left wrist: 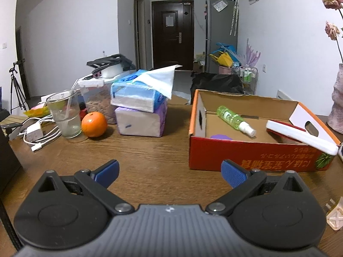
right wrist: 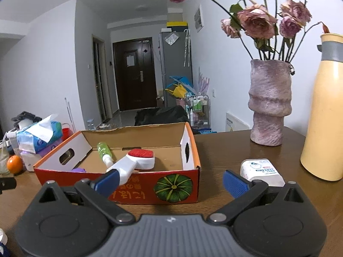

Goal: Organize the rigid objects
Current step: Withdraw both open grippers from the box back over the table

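Observation:
A red cardboard box [left wrist: 253,158] [right wrist: 137,189] with a pumpkin print stands open on the wooden table. Inside lie a green spray bottle [left wrist: 234,117] [right wrist: 104,151], a white lint brush with a red pad [left wrist: 300,138] [right wrist: 137,160] leaning over the rim, and a purple item [left wrist: 220,137] [right wrist: 78,169] mostly hidden by the front wall. A small white bottle [right wrist: 260,171] lies on the table right of the box. My left gripper [left wrist: 170,174] is open over bare table, left of the box. My right gripper [right wrist: 170,182] is open in front of the box, holding nothing.
Left of the box are an orange [left wrist: 94,124], a glass with a straw [left wrist: 64,115], stacked tissue packs [left wrist: 139,109], a jar and white cables [left wrist: 38,137]. A pink vase of dried roses [right wrist: 269,105] and a yellow thermos [right wrist: 325,111] stand at the right. A plug [left wrist: 335,216] lies near the table edge.

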A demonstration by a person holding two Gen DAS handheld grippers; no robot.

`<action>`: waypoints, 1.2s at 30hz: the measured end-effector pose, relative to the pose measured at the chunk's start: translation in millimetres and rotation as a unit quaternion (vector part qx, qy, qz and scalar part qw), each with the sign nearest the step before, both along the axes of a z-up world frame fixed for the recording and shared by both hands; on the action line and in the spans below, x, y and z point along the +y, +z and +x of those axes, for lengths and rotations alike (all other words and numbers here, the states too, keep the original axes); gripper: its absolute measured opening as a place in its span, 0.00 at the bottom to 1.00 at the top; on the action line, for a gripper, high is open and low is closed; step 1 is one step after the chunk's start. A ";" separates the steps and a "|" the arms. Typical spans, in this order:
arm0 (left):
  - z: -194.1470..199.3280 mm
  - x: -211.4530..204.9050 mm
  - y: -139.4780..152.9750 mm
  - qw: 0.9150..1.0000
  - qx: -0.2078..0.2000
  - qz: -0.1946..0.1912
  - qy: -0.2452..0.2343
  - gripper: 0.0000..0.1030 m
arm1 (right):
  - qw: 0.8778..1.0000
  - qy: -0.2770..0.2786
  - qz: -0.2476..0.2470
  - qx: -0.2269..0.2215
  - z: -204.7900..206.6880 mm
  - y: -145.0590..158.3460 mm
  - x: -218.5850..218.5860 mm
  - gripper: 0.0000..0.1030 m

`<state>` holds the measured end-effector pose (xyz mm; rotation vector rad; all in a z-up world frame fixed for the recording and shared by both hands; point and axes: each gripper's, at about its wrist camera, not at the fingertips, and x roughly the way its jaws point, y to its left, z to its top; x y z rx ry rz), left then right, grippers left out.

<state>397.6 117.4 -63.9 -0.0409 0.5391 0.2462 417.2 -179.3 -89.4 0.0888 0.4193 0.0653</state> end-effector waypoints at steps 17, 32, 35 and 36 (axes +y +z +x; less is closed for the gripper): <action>-5.9 17.0 -6.8 1.000 -0.005 -0.022 0.015 1.00 | 1.000 -0.016 0.003 0.000 -10.5 -1.2 -3.3 1.00; -10.4 21.5 -16.3 1.000 0.008 -0.002 0.026 1.00 | 1.000 -0.017 0.004 0.001 -15.0 -1.9 -1.9 1.00; -16.4 26.7 -18.5 1.000 0.010 -0.001 0.024 1.00 | 1.000 -0.016 0.005 0.001 -15.8 -1.9 -1.7 1.00; -18.7 28.4 -20.2 1.000 0.014 -0.002 0.024 1.00 | 1.000 -0.016 0.005 0.001 -17.0 -2.0 -1.4 1.00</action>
